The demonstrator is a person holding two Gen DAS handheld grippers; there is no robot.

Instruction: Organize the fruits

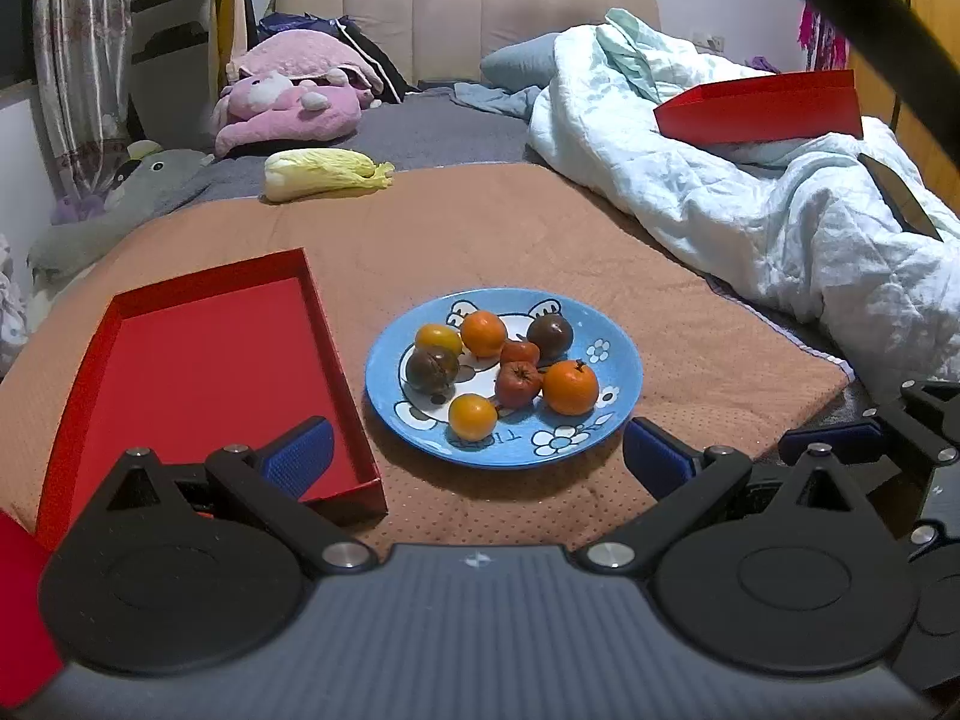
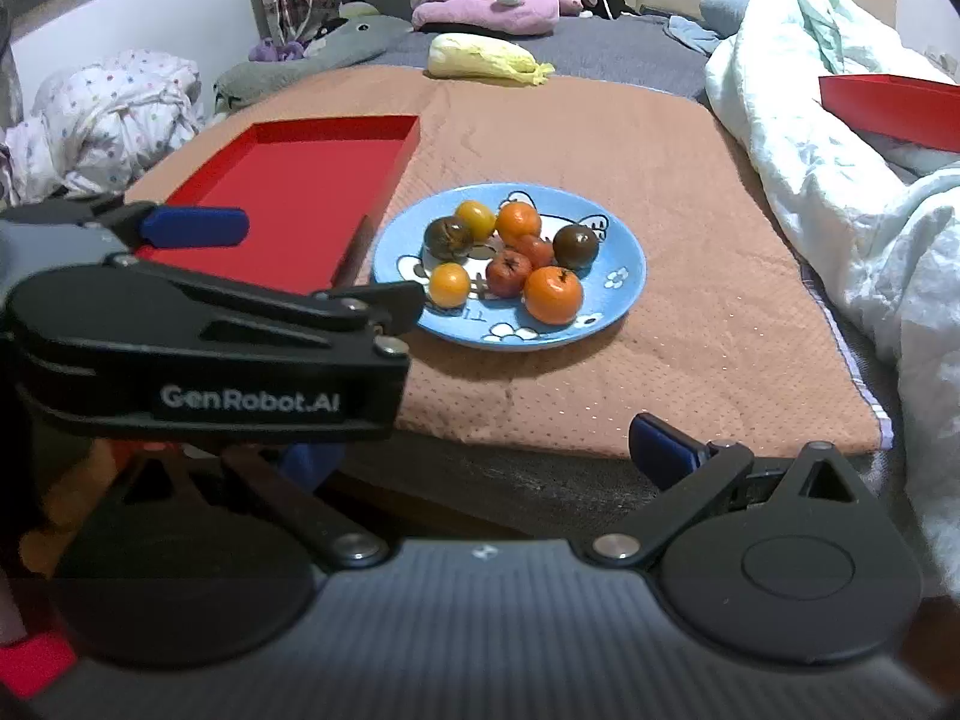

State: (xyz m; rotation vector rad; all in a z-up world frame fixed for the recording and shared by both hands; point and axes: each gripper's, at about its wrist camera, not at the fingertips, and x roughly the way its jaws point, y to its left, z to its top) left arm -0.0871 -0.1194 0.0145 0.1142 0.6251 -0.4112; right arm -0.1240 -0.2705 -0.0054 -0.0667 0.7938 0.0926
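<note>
A blue cartoon plate (image 1: 606, 324) (image 2: 624, 294) on the orange mat holds several small fruits: orange ones (image 1: 570, 387) (image 2: 553, 295), yellow ones (image 1: 472, 417) (image 2: 449, 285), dark brown-green ones (image 1: 431, 369) (image 2: 575, 246) and red ones (image 1: 516, 384) (image 2: 508, 274). An empty red tray (image 1: 198, 372) (image 2: 300, 174) lies left of the plate. My left gripper (image 1: 477, 462) is open and empty, just short of the plate's near rim. My right gripper (image 2: 480, 450) is open and empty, back at the mat's near edge. The left gripper (image 2: 198, 228) shows from the side in the right wrist view.
A napa cabbage (image 1: 324, 174) (image 2: 486, 57) lies at the mat's far edge. A white quilt (image 1: 750, 204) (image 2: 840, 180) is heaped to the right, with a red box lid (image 1: 762, 108) (image 2: 894, 108) on it. Plush toys (image 1: 288, 108) lie behind.
</note>
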